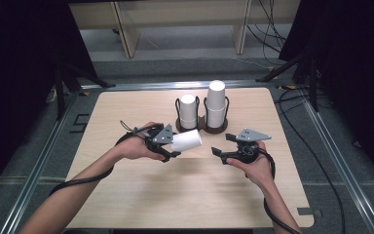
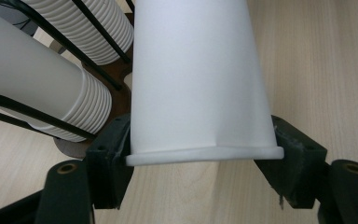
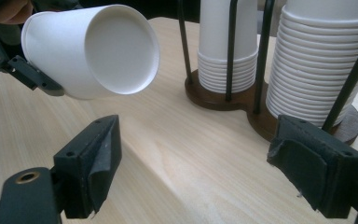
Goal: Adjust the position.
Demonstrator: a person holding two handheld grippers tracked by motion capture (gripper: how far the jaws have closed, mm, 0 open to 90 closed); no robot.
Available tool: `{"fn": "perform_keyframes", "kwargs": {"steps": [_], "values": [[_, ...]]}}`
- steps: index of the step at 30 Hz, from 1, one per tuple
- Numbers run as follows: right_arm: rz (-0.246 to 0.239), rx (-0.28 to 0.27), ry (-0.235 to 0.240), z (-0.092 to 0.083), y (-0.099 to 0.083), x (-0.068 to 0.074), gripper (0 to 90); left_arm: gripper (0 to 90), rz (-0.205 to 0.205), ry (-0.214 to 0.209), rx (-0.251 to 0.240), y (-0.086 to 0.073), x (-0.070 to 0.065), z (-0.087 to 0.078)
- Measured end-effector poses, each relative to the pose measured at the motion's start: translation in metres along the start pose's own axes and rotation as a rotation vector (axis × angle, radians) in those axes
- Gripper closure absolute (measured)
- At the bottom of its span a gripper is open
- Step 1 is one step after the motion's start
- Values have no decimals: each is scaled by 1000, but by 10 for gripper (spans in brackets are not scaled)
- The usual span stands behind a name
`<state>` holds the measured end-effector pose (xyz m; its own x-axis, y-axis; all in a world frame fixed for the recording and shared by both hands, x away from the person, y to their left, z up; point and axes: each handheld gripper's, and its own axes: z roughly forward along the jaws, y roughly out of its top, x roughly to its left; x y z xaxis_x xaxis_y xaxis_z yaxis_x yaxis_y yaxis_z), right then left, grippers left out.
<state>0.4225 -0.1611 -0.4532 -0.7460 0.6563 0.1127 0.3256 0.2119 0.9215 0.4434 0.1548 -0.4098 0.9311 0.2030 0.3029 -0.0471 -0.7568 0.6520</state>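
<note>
My left gripper (image 1: 173,146) (image 2: 203,161) is shut on a white paper cup (image 1: 186,140) (image 2: 196,79) near its rim, one jaw on each side. The cup lies on its side above the table, its base pointing right toward my right gripper (image 1: 223,145) (image 3: 191,172). That gripper hovers a short way off, open, with bare tabletop between its jaws. In the right gripper view the cup (image 3: 88,51) shows its round base at the upper left. Behind the cup stands a dark wire holder (image 1: 202,127) with two stacks of white cups (image 1: 188,109) (image 1: 215,100).
The wooden table (image 1: 175,195) has rounded corners and metal rails along its sides. The holder's two stacks (image 3: 226,42) (image 3: 317,70) stand close ahead of the right gripper. Cables trail from both grippers toward the table's near edge. Shelving legs stand on the floor beyond.
</note>
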Motion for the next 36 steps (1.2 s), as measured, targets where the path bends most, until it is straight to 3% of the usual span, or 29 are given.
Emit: {"fn": "perform_keyframes", "kwargs": {"steps": [4,5,9,21,23,25,29,30,31,32,33,34,35,36], "values": [[26,25,13,0,0,3,167,313,16,-21,38,2,0,-1],[-6,8,10,2,-1,1,167,314,21,-20,42,2,0,0],[-23,15,22,2,0,1,172,316,33,-36,68,4,0,0],[-22,28,59,1,0,2,179,321,99,-84,176,10,3,-1],[-18,51,40,0,0,3,180,322,111,-86,192,11,3,-1],[-46,50,41,0,1,2,180,322,122,-90,207,12,3,-1],[-18,42,52,1,1,4,180,323,134,-101,237,14,3,-2],[-54,52,45,0,2,2,180,323,132,-105,241,15,3,-2],[-35,54,48,0,1,4,180,325,134,-105,246,15,2,-2],[-46,59,52,1,2,3,180,325,149,-112,264,16,3,-2],[-19,69,53,0,1,6,179,326,153,-117,271,16,3,-2],[-55,63,50,1,2,4,180,326,152,-122,276,16,3,-2],[-37,71,59,1,1,5,179,326,157,-125,282,17,3,-3],[-55,65,60,2,2,5,180,326,160,-127,287,18,3,-2]]}}
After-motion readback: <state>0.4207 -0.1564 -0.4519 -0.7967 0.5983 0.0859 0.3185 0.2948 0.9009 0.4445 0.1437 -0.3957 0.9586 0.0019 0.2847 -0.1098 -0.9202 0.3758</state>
